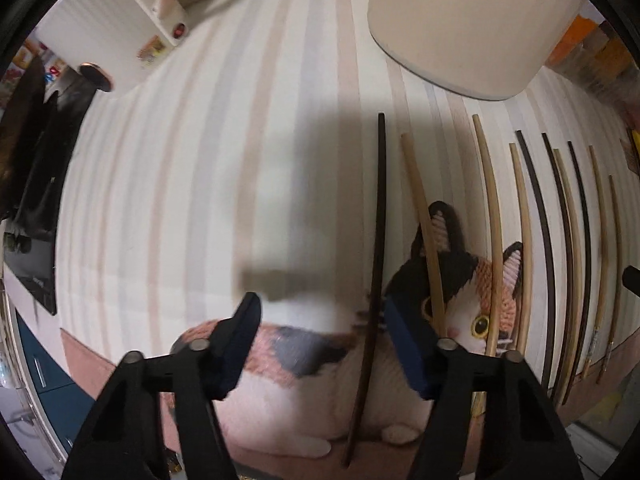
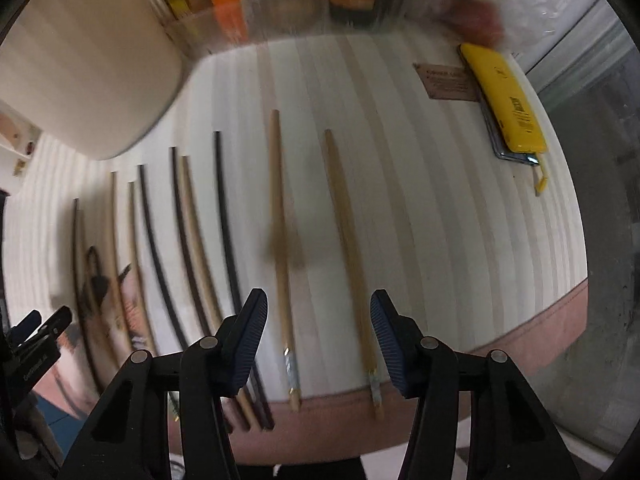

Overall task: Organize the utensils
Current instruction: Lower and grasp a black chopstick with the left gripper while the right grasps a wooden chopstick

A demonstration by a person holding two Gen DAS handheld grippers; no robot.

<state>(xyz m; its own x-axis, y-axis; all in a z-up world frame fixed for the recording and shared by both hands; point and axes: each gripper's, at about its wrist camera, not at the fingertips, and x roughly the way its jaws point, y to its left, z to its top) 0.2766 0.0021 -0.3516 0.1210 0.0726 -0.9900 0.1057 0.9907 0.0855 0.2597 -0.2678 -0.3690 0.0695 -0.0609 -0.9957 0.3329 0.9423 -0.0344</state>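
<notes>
My left gripper [image 1: 322,316] and right gripper [image 2: 319,312] look alike: matte black angular arms with triangular cut-outs, each linkage joined by round silver-grey pivot pins. My fingers [image 2: 250,342] end in dark navy pads, ribbed with fine ridges across their inner faces [image 1: 404,344].
</notes>
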